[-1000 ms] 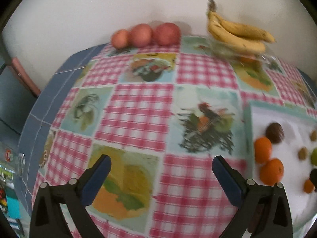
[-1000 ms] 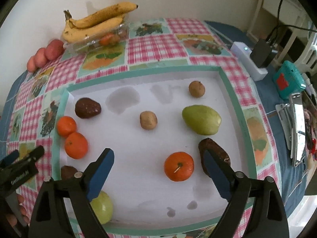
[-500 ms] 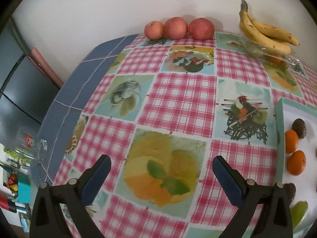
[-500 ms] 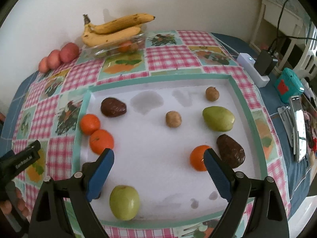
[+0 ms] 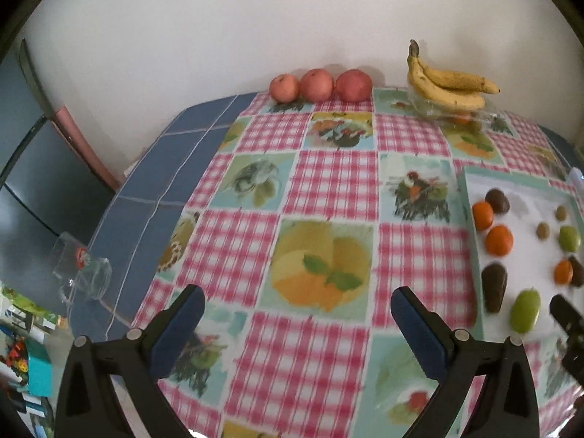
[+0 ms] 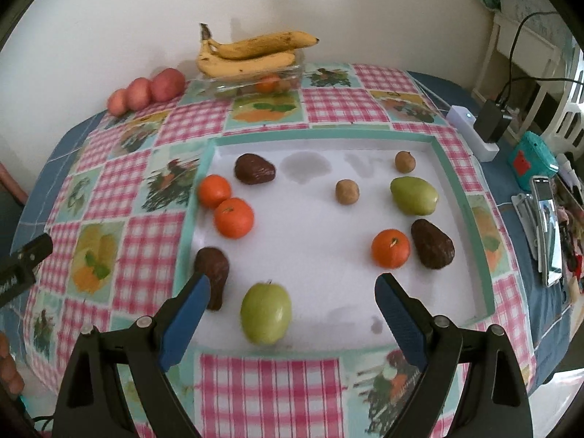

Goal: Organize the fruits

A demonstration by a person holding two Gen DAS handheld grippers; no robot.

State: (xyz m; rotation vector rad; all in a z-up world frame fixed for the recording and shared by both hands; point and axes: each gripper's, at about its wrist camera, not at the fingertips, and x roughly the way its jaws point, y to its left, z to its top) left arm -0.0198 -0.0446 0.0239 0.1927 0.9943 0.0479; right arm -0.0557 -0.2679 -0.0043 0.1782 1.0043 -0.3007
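A white tray (image 6: 456, 189) with a teal rim lies on the checked tablecloth. On it are a green apple (image 6: 265, 312), three oranges (image 6: 233, 217), three dark avocados (image 6: 432, 244), a green pear (image 6: 414, 195) and two small brown fruits (image 6: 347, 191). My right gripper (image 6: 290, 310) hangs open over the tray's near edge, just above the green apple. My left gripper (image 5: 297, 319) is open above the bare cloth left of the tray (image 5: 469, 197), holding nothing. Bananas (image 6: 248, 56) rest on a clear container at the back, next to three red apples (image 5: 319, 85) by the wall.
A clear glass (image 5: 82, 272) lies on the blue cloth at the table's left edge. Right of the tray sit a white power strip (image 6: 471, 127), a teal box (image 6: 534, 158) and a phone (image 6: 547, 226). A wall stands behind the table.
Both grippers have pulled back and risen. The tray now shows more fully in the right wrist view, with the green apple nearer the jaws. Both grippers stay open.
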